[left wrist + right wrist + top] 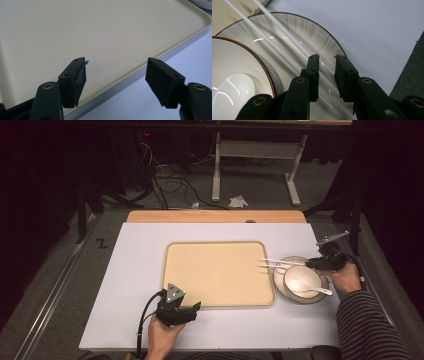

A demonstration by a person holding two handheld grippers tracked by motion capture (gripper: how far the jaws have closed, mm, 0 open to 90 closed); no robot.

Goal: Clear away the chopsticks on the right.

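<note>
Two white chopsticks [282, 263] [269, 42] lie across the grey-striped plate [300, 300] [312, 32], tips reaching left over the beige tray's [220, 275] [100, 30] edge. A white bowl [301, 279] [234, 65] and a white spoon [320, 290] sit on the plate. My right gripper [320, 264] [327, 58] is low over the plate's right side, jaws a narrow gap apart, straddling one chopstick; the other runs under its left jaw. My left gripper [195, 307] [116, 61] hovers open and holds nothing at the tray's front edge.
The tray and plate rest on a white mat [135, 270] over a wooden table. The plate's rim [202, 3] peeks in beyond the tray's far corner. Cables and a table frame [216, 170] stand on the floor behind.
</note>
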